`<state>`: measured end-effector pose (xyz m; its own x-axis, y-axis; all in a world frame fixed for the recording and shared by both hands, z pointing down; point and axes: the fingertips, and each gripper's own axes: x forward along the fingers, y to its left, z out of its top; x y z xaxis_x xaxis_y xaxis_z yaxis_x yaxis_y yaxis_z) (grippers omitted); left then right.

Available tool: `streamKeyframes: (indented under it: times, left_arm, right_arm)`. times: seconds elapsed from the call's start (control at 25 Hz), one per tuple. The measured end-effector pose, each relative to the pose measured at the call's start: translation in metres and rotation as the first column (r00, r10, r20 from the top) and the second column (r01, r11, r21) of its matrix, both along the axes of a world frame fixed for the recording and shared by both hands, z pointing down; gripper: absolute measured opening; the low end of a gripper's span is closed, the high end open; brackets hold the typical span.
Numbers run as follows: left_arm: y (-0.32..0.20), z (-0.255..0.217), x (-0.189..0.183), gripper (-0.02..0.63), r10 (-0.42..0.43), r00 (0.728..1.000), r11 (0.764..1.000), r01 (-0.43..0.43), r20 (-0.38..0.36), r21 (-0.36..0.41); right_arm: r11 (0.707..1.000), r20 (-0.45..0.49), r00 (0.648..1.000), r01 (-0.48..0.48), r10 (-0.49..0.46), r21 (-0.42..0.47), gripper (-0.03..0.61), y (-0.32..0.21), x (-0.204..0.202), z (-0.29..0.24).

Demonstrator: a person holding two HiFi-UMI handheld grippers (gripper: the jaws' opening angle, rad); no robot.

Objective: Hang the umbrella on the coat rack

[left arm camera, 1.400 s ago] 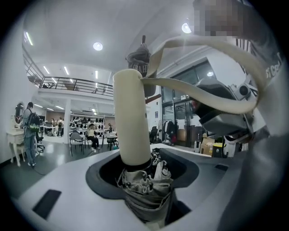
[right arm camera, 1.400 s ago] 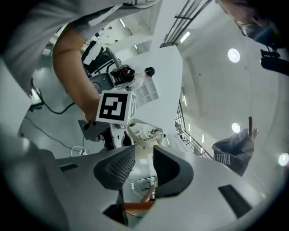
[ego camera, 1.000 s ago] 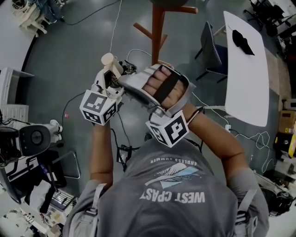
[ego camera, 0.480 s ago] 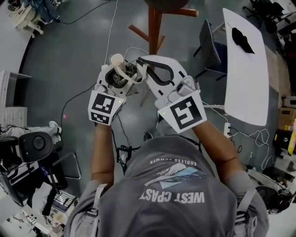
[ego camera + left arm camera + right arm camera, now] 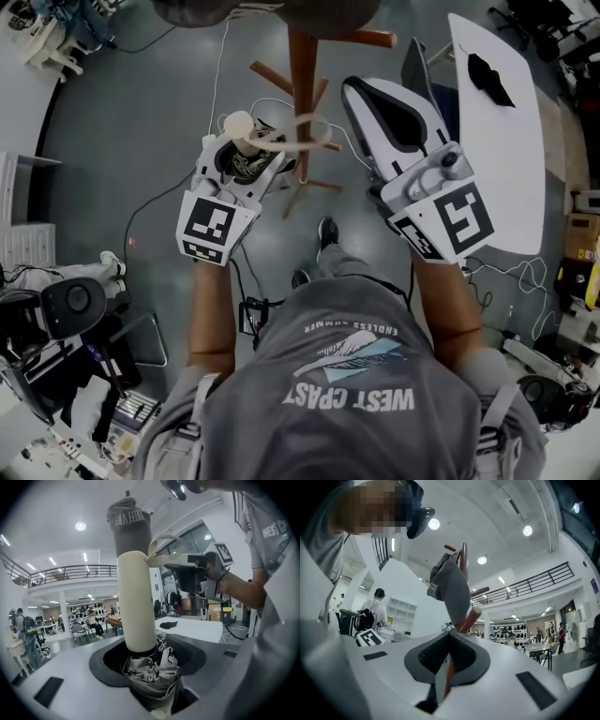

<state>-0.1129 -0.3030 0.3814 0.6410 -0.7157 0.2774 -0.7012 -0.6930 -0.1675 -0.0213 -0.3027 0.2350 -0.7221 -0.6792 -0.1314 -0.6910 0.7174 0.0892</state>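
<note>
My left gripper [image 5: 246, 155] grips the folded beige umbrella [image 5: 152, 679] by its canopy, with the cream handle [image 5: 238, 125] standing up out of the jaws [image 5: 136, 602]. The umbrella's pale strap [image 5: 302, 141] stretches sideways from the handle top toward my right gripper [image 5: 349, 86]. That gripper's jaws are pressed together on a thin pale strip of strap [image 5: 439, 684]. The reddish wooden coat rack [image 5: 302, 75] stands just beyond both grippers, its pegs close to the strap. A grey cap [image 5: 452, 585] hangs on the rack.
A white table [image 5: 511, 178] with a black item [image 5: 489, 80] and a dark chair [image 5: 427, 94] stand to the right. Cables trail over the grey floor [image 5: 141, 122]. Camera gear and clutter [image 5: 66, 300] sit at the left. People sit far off [image 5: 91, 620].
My right gripper rolled over, rose and swung right, away from the left one, and its jaws closed on the strap, drawing it out sideways. The left gripper shifted slightly with the umbrella.
</note>
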Motion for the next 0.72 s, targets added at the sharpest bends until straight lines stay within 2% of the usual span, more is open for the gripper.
streamKeyframes:
  times: [0.08, 0.2, 0.24, 0.28, 0.32, 0.36, 0.4, 0.48, 0.56, 0.6, 0.64, 0.72]
  left_arm:
    - [0.001, -0.011, 0.011, 0.247, 0.032, 0.999, 0.999, -0.032, -0.025, 0.006]
    - [0.000, -0.026, 0.027, 0.247, 0.073, 0.995, 0.997, -0.072, -0.065, 0.010]
    - [-0.001, -0.029, 0.031, 0.247, 0.080, 0.994, 0.997, -0.080, -0.075, 0.008]
    - [-0.002, -0.031, 0.034, 0.247, 0.084, 0.993, 0.996, -0.084, -0.082, 0.005]
    - [-0.004, -0.032, 0.036, 0.247, 0.086, 0.992, 0.996, -0.087, -0.087, 0.000]
    - [-0.006, -0.032, 0.037, 0.247, 0.087, 0.992, 0.996, -0.087, -0.091, -0.005]
    - [-0.007, -0.032, 0.037, 0.247, 0.087, 0.992, 0.996, -0.088, -0.095, -0.010]
    - [-0.008, -0.033, 0.039, 0.247, 0.091, 0.991, 0.996, -0.093, -0.102, -0.016]
    - [-0.007, -0.033, 0.042, 0.247, 0.100, 0.989, 0.994, -0.103, -0.105, -0.021]
    - [-0.006, -0.033, 0.044, 0.247, 0.105, 0.989, 0.994, -0.108, -0.104, -0.024]
    - [-0.006, -0.032, 0.047, 0.247, 0.110, 0.989, 0.993, -0.113, -0.102, -0.026]
    - [-0.005, -0.031, 0.051, 0.247, 0.121, 0.988, 0.992, -0.124, -0.096, -0.031]
  right_arm:
    - [0.999, -0.031, 0.999, 0.012, -0.011, 0.029, 0.028, 0.002, 0.004, -0.006]
    - [0.985, -0.053, 0.991, 0.132, -0.127, 0.109, 0.034, 0.025, -0.003, -0.019]
    - [0.975, -0.076, 0.984, 0.173, -0.163, 0.142, 0.084, 0.037, -0.005, -0.020]
    - [0.964, -0.142, 0.974, 0.201, -0.178, 0.171, 0.166, 0.049, -0.008, -0.013]
    - [0.955, -0.255, 0.953, 0.220, -0.167, 0.198, 0.214, 0.060, -0.011, 0.001]
    - [0.943, -0.390, 0.911, 0.239, -0.136, 0.231, 0.224, 0.069, -0.017, 0.019]
    - [0.925, -0.511, 0.854, 0.264, -0.094, 0.272, 0.224, 0.076, -0.024, 0.036]
    - [0.876, -0.663, 0.749, 0.311, 0.013, 0.368, 0.224, 0.082, -0.038, 0.061]
    - [0.822, -0.736, 0.665, 0.345, 0.127, 0.454, 0.224, 0.081, -0.046, 0.080]
    - [0.796, -0.750, 0.639, 0.359, 0.171, 0.487, 0.224, 0.080, -0.048, 0.086]
    - [0.773, -0.751, 0.628, 0.368, 0.203, 0.517, 0.223, 0.079, -0.050, 0.089]
    - [0.730, -0.739, 0.628, 0.382, 0.245, 0.567, 0.222, 0.080, -0.053, 0.087]
